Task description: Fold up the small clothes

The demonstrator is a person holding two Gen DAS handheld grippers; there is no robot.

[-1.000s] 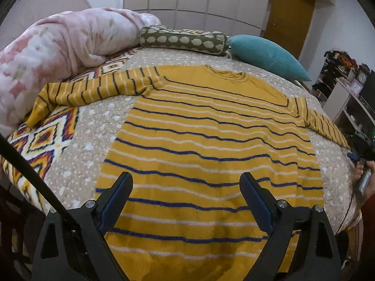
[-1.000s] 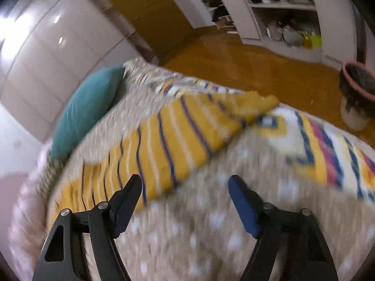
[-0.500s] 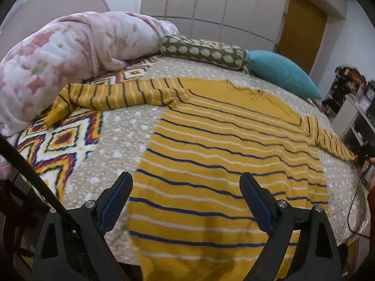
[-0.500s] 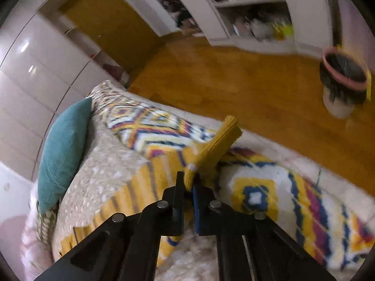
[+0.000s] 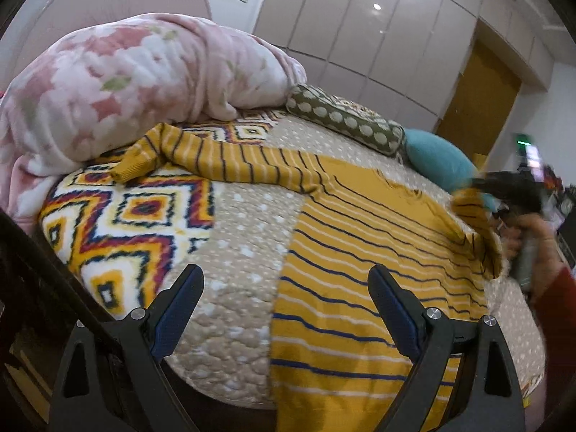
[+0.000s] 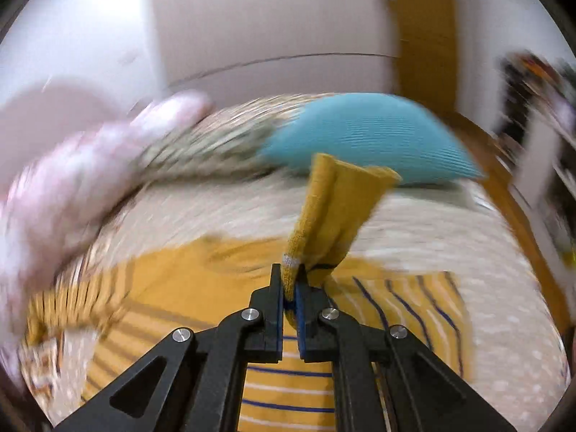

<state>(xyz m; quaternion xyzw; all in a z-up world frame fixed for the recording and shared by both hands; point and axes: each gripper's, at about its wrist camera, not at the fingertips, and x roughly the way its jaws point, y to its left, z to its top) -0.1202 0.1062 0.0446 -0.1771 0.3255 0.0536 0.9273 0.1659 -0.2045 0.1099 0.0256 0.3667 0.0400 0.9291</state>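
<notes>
- The right hand-held gripper [image 6: 289,286] is clamped on the cuff [image 6: 342,208] of the sweater's [image 5: 360,270] right sleeve. The ribbed cuff stands up past its closed jaws, and the sleeve trails down behind them to the body of the garment.
- Gripping at the cuff gives control of the whole sleeve, so it looks like the sleeve is being carried inward over the sweater body for the first fold. The blur in the right wrist view fits a fast swing.
- The left hand-held gripper [image 5: 284,315] hangs wide open and holds nothing. The sweater's lower left edge lies just ahead between its fingers, and the hem drapes over the bed edge below it.
- The other sleeve [image 5: 223,158] lies stretched out ahead and to the left of the left hand-held gripper, unfolded. Its cuff rests by the pink blanket [image 5: 126,82]. It is probably next to be folded.
- The sweater lies flat, front up, on a bed [image 5: 244,223] with a beige dotted quilt and a bright diamond-pattern throw [image 5: 136,216].
- Beyond the sweater, a spotted bolster [image 5: 345,122] and a teal pillow [image 6: 367,136] sit at the far side of the bed.
- Pale wardrobe panels [image 5: 360,28] and a yellow-brown door [image 5: 478,104] back the room.
</notes>
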